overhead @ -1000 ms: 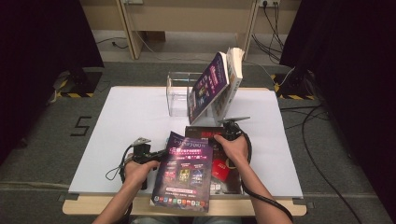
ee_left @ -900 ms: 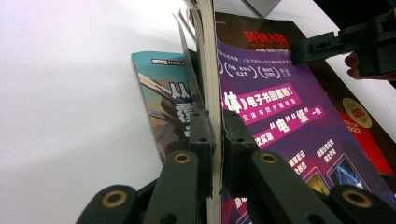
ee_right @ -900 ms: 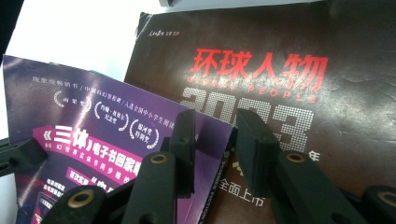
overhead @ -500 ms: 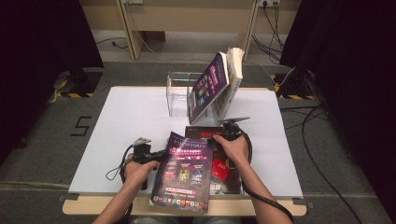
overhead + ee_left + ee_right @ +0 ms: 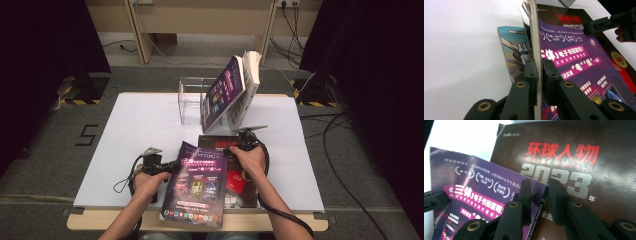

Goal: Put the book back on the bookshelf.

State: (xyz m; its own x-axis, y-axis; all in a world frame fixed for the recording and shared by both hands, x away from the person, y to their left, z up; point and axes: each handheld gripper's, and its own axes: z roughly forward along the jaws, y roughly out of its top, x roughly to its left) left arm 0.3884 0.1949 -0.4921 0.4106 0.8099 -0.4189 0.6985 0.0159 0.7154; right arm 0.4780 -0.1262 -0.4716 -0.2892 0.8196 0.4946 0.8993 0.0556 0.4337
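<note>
The left gripper (image 5: 539, 67) squeezes its jaws tight on the edge of the purple magazine (image 5: 196, 185), which lies tilted over a dark magazine (image 5: 579, 157) near the front of the white table (image 5: 135, 130), while the right gripper (image 5: 537, 191) has just been closing loosely around the purple magazine's other edge

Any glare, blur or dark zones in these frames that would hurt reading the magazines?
High view: soft overall, black curtains both sides, white table bright. Left gripper view: table blown out, purple magazine text sharp, jaws blurred up close. Right gripper view: dark magazine carries a dull sheen, its title legible, near jaws out of focus.
</note>
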